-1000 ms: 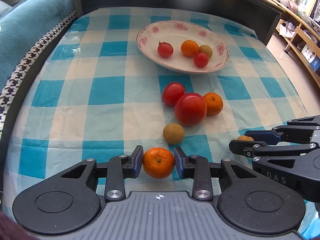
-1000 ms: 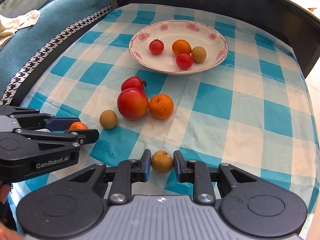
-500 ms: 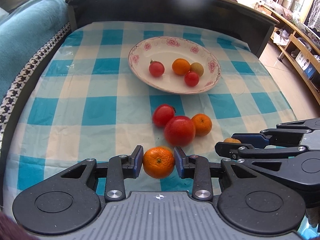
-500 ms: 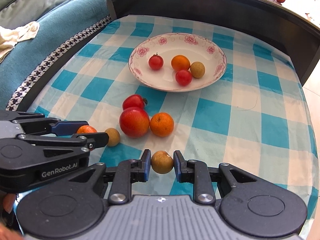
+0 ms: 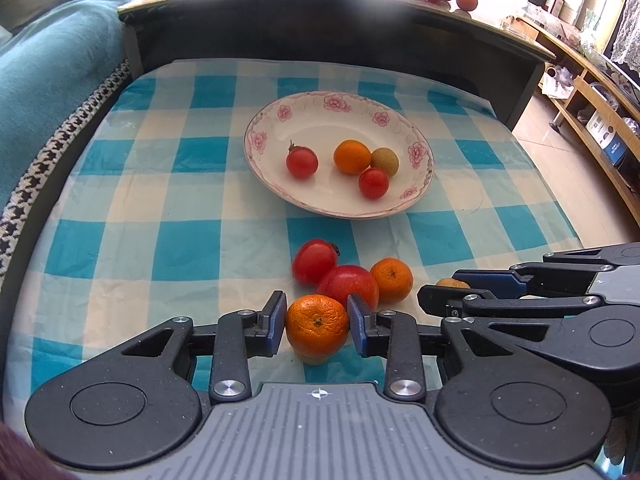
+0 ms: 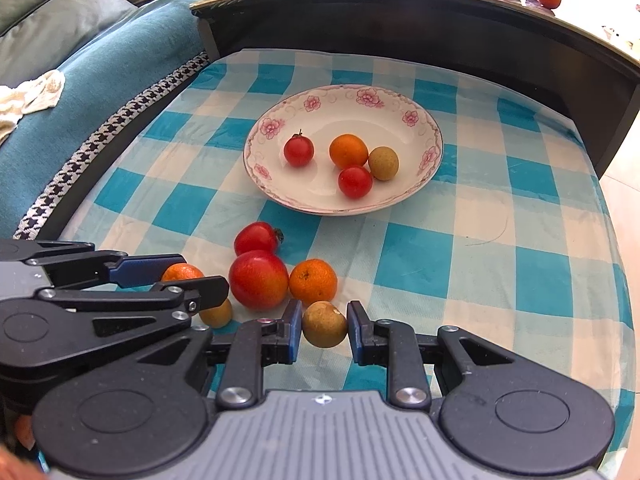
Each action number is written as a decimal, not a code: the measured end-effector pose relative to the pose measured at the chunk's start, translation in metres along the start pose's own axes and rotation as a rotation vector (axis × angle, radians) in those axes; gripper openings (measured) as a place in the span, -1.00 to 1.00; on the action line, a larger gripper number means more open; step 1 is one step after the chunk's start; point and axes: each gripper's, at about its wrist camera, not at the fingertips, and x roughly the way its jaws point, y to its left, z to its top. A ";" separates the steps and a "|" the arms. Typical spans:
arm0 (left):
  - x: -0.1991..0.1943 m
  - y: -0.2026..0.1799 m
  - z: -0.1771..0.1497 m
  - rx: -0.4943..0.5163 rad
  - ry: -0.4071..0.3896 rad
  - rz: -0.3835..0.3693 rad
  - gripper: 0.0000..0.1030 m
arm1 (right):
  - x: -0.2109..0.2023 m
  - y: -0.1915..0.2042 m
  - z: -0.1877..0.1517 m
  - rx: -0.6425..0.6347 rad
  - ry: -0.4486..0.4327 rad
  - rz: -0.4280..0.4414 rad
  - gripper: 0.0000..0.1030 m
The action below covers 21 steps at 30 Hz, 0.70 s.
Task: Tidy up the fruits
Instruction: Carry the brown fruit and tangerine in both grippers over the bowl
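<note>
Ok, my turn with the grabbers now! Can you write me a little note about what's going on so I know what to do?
Left hand-held gripper: shut on an orange.
Right hand-held gripper: shut on a small brown fruit.
Plate: already holds two small tomatoes, one orange and one brown fruit.
On the cloth: a tomato, a big red fruit, an orange, a brown fruit.
Left to do: probably plate both held fruits, then those four.

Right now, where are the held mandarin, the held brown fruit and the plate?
mandarin [image 5: 317, 325], left wrist view, middle of its peel.
brown fruit [image 6: 324, 324], right wrist view, centre of its skin.
plate [image 6: 320, 105], right wrist view, bare far inner wall.
</note>
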 end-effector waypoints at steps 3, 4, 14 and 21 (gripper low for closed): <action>0.001 -0.002 0.005 0.005 -0.004 0.000 -0.23 | 0.000 -0.002 0.003 0.007 -0.006 -0.004 -0.48; 0.001 -0.002 0.006 0.007 -0.007 0.001 -0.23 | -0.001 -0.003 0.004 0.009 -0.008 -0.005 -0.48; 0.008 -0.005 0.031 0.024 -0.031 0.009 -0.24 | 0.002 -0.012 0.024 0.038 -0.033 -0.009 -0.48; 0.018 -0.005 0.049 0.033 -0.038 0.017 -0.24 | 0.010 -0.021 0.043 0.047 -0.047 -0.001 -0.48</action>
